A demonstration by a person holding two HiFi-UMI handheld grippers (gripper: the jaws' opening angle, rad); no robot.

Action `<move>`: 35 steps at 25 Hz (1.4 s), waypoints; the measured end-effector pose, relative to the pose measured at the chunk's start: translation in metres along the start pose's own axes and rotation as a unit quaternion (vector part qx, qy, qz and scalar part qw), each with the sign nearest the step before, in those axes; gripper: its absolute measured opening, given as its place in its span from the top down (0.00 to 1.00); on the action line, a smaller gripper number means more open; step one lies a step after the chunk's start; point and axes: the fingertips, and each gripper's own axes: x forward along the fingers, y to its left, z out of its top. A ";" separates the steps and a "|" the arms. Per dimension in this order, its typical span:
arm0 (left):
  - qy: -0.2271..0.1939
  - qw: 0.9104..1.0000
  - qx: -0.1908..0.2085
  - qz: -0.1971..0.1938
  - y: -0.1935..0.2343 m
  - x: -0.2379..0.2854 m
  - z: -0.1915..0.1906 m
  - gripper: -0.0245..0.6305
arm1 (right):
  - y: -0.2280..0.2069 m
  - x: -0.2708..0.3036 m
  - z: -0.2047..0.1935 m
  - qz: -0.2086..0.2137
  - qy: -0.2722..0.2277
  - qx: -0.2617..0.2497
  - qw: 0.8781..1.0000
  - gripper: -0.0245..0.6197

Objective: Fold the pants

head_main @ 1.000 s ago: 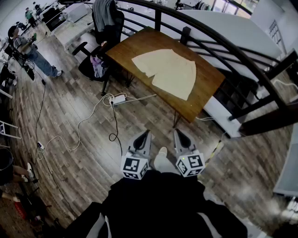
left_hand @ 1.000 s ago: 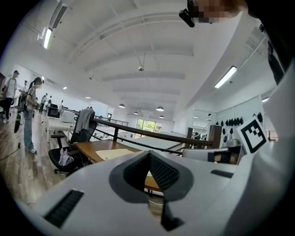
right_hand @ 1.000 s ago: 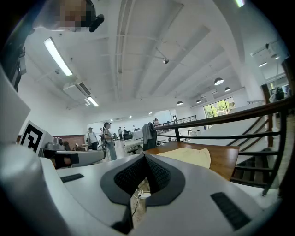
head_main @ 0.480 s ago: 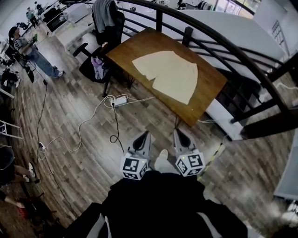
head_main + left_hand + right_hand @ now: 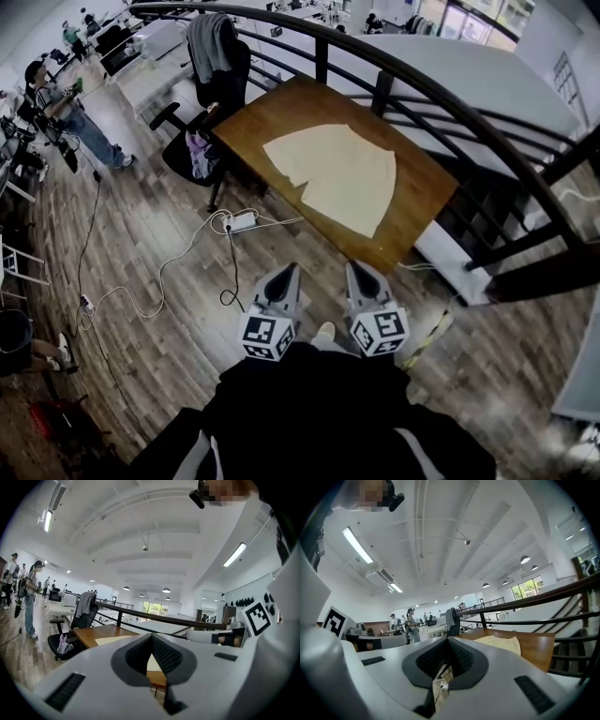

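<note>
Table (image 5: 272, 108) nearer; left gripper (image 5: 288, 272), right gripper (image 5: 357, 270) closed, empty; pants (image 5: 337, 167) flat.

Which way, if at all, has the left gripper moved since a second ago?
Yes: the left gripper moved forward, toward the table; its gap to the floor's power strip has shrunk.

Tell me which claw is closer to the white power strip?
The left claw: the power strip lies off to its side, farther from the right claw.
</note>
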 end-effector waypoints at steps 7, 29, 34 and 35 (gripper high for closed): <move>0.011 1.000 -0.014 0.005 -0.005 0.031 -0.004 0.96 | -0.020 0.017 0.000 0.006 0.007 0.010 1.000 0.96; 0.061 0.997 0.009 -0.036 0.134 0.219 0.018 0.96 | -0.096 0.228 0.018 -0.030 0.060 -0.004 0.998 0.96; 0.077 0.995 0.025 -0.054 0.191 0.273 0.047 0.96 | -0.105 0.308 0.046 -0.038 0.065 -0.015 0.997 0.96; 0.080 0.995 0.027 -0.058 0.201 0.283 0.051 0.96 | -0.107 0.322 0.049 -0.044 0.070 -0.013 0.997 0.96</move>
